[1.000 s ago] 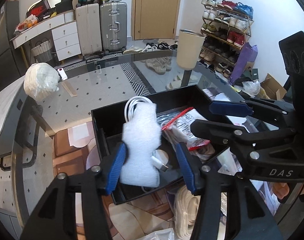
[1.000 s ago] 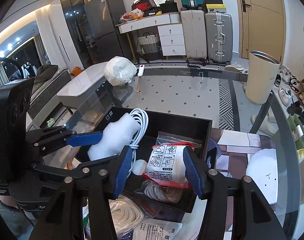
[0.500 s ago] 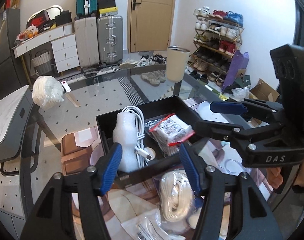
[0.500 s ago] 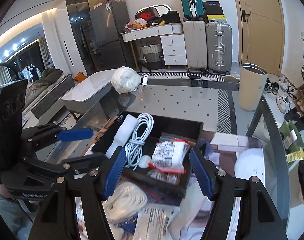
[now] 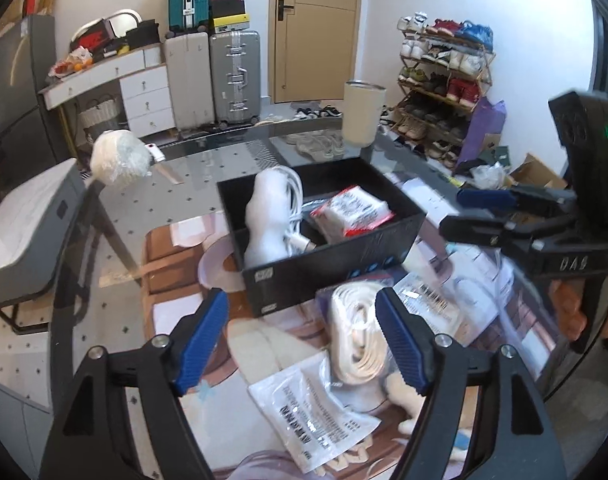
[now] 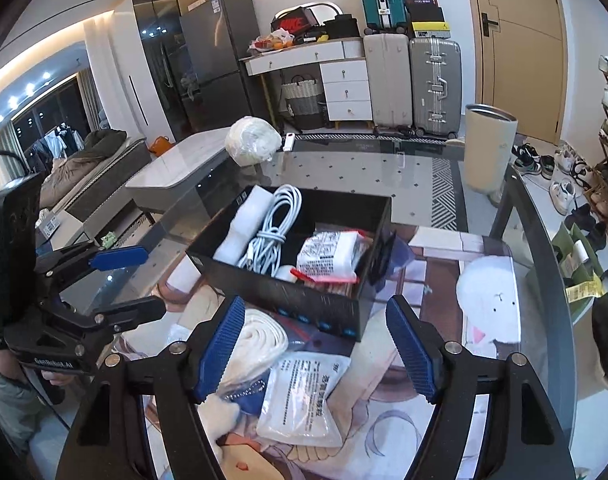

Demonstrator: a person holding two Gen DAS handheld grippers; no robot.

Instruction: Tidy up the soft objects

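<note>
A black box (image 5: 336, 268) (image 6: 287, 292) on the glass table holds a white foam piece (image 5: 265, 216) (image 6: 243, 232), a coiled white cable (image 6: 273, 220) and a red-edged packet (image 5: 354, 210) (image 6: 330, 256). In front of the box lie a cream rope bundle (image 5: 354, 336) (image 6: 259, 344) and a flat white packet (image 5: 308, 412) (image 6: 304, 396). My left gripper (image 5: 301, 344) is open and empty above them. My right gripper (image 6: 320, 350) is open and empty, also short of the box.
A wrapped white bundle (image 5: 119, 158) (image 6: 253, 142) lies at the table's far edge. A beige cylinder bin (image 6: 490, 148) stands beyond the table. A printed mat with a white round figure (image 6: 488, 304) lies under the glass. Suitcases and a shoe rack stand behind.
Both grippers let go of the foam piece and the red-edged packet in the box, opened wide, and pulled back toward me over the items in front of the box.
</note>
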